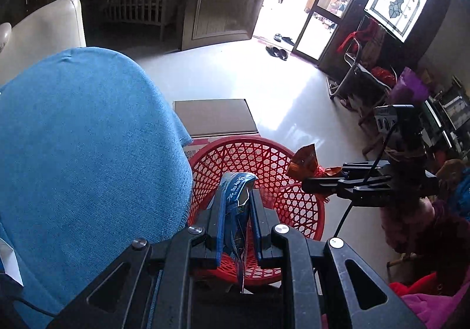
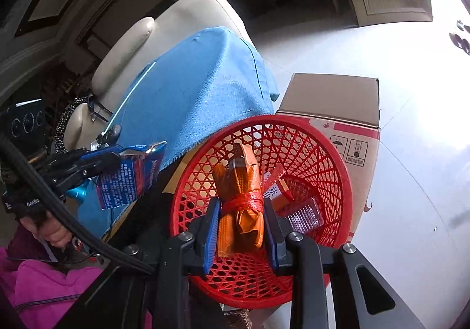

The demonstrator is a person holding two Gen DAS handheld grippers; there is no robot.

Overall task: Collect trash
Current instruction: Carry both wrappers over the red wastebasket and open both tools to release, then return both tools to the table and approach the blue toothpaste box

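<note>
The left claw [image 1: 236,211] is clamped on a blue wrapper [image 1: 235,200], holding it upright over the near rim of the red basket [image 1: 305,211]. The right claw [image 2: 242,223] grips an orange packet [image 2: 239,182] tied with red string, right above the basket's mouth. A clear plastic piece [image 2: 304,216] lies inside. A cardboard box [image 2: 332,97] stands just behind the basket, beside the blue cloth [image 2: 199,88].

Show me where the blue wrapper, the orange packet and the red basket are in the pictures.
blue wrapper [image 1: 235,205], left wrist view, its crumpled middle.
orange packet [image 2: 239,179], right wrist view, its upper body.
red basket [image 2: 348,185], right wrist view, its right rim.
</note>
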